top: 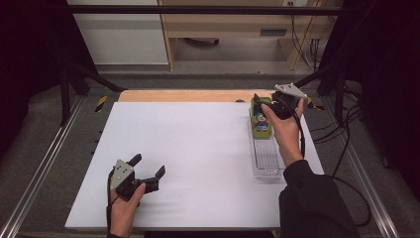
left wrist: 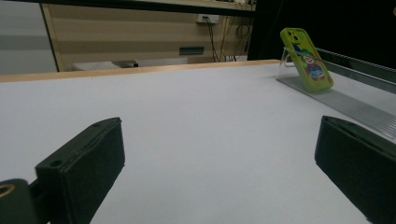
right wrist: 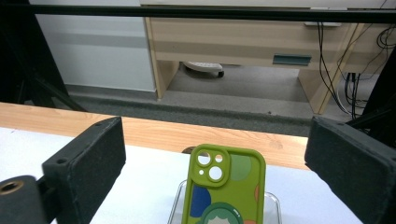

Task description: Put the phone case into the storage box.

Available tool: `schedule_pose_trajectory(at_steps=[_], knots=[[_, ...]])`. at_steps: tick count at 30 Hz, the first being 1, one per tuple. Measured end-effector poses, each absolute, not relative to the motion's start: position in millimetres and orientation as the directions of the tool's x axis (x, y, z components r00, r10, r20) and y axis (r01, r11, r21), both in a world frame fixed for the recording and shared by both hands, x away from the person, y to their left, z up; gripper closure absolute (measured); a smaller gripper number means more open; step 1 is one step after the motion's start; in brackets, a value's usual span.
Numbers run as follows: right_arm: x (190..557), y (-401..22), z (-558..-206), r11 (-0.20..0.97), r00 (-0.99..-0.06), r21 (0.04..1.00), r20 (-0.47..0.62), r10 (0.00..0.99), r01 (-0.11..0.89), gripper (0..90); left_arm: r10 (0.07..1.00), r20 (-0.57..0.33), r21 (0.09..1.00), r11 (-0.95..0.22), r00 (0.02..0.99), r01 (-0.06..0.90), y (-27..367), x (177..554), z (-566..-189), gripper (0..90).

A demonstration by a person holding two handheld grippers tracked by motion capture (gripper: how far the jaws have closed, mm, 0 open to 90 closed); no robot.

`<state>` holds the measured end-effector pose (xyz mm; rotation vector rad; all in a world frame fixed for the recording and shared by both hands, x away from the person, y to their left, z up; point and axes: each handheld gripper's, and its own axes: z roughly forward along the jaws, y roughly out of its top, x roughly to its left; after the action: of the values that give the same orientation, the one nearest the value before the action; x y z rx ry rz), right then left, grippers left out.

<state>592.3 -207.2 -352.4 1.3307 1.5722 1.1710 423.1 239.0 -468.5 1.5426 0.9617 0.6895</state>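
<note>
A green phone case [top: 261, 124] with a cartoon figure leans upright on a clear stand at the far end of a long clear tray [top: 267, 161] on the right of the white board [top: 188, 148]. My right gripper [top: 266, 105] hovers just above and behind the case, jaws wide apart and touching nothing. In the right gripper view the case [right wrist: 224, 191] stands low between the pads, apart from both. My left gripper [top: 147, 165] rests open near the front left of the board. The left gripper view has the case [left wrist: 308, 60] far off to the right.
A wooden table edge [top: 188, 95] runs behind the white board. Metal rails flank the table on both sides. Beyond it stand a wooden desk [right wrist: 233, 42] and hanging cables [right wrist: 336, 51]. The ribbed tray [left wrist: 355, 107] extends toward the person's side.
</note>
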Motion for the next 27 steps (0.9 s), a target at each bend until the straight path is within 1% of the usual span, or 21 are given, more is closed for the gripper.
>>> schedule_pose_trajectory(at_steps=[5,14,17,21,27], knots=[[584.0,-206.2,-347.9,0.056,-0.223,0.954,0.011,0.975,0.293,2.9,0.868,-0.063,0.980,-0.039,0.493,0.194,239.6,421.9,-466.3,1.1],[573.7,-209.0,-339.9,0.067,-0.252,0.959,0.005,0.968,0.275,2.6,0.876,-0.055,0.981,-0.041,0.479,0.189,243.4,421.4,-464.1,1.2],[568.8,-210.9,-337.2,0.059,-0.273,0.960,0.019,0.962,0.273,2.7,0.864,-0.009,0.981,-0.091,0.504,0.172,242.4,421.6,-461.3,1.3],[564.1,-214.2,-334.2,0.042,-0.283,0.963,0.036,0.958,0.266,2.8,0.860,-0.038,0.981,-0.065,0.510,0.182,243.7,420.2,-460.7,1.4],[559.5,-218.5,-333.5,0.034,-0.305,0.963,0.051,0.951,0.266,3.4,0.855,-0.050,0.981,-0.054,0.516,0.185,249.5,419.8,-460.3,1.4]])
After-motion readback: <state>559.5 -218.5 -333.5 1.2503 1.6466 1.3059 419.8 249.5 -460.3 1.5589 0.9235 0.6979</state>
